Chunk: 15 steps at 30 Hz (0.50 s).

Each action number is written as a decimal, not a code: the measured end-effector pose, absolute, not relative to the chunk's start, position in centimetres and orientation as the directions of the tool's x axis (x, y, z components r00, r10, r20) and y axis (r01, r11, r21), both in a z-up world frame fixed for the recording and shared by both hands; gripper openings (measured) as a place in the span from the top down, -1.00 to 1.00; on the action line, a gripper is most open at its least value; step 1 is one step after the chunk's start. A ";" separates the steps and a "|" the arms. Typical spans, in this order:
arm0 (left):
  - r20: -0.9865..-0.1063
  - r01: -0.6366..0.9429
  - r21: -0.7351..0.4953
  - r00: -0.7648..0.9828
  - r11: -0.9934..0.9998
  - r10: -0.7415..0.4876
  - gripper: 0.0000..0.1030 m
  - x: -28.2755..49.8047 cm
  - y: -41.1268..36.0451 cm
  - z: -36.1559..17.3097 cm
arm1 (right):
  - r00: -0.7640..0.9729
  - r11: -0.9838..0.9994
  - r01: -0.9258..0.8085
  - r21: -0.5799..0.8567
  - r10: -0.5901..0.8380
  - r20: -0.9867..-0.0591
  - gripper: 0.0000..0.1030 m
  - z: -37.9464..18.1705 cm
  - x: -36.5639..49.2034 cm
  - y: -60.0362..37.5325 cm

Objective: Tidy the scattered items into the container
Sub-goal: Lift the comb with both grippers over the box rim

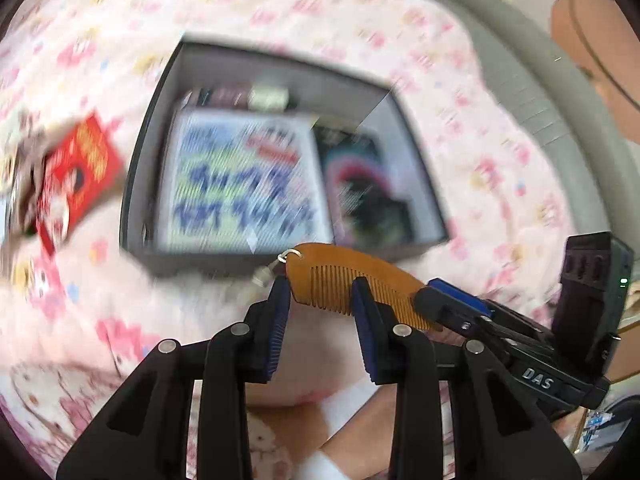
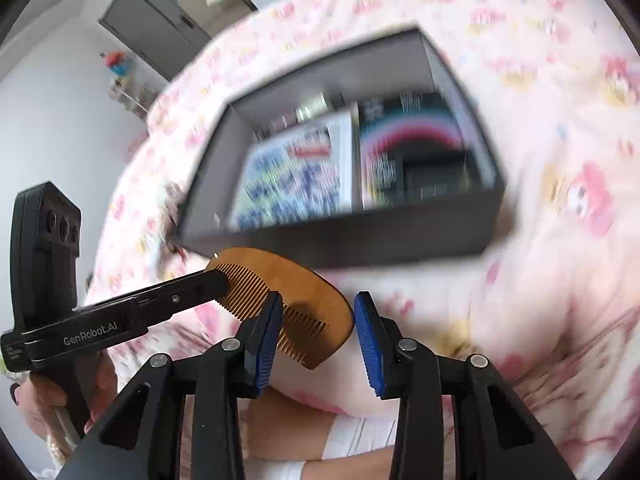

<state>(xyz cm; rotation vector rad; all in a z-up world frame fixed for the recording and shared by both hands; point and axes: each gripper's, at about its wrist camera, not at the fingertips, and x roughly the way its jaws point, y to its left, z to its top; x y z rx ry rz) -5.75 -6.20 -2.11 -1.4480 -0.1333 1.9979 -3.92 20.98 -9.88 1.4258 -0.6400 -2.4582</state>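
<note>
Between both grippers, comb [image 1: 352,280], box [image 1: 200,258] beyond

Wooden comb [image 1: 352,280], orange-brown, fine-toothed, curved spine, small metal ring at one end; held off the bedding just in front of the near wall of the box. Dark open box [image 1: 208,258] on pink patterned bedding, holding a blue-lettered booklet and a dark rainbow-printed packet, blurred.

pink cartoon-print bedspread [image 2: 560,128] – white wall [image 2: 52,128], grey door [image 2: 152,28] behind
</note>
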 end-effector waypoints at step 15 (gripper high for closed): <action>-0.774 -0.421 -0.525 -0.125 -0.739 0.621 0.45 -18.0 -0.4 -3.2 | -0.526 -0.921 0.059 0.385 -0.356 -0.773 0.35 -7.5 -17.9 24.2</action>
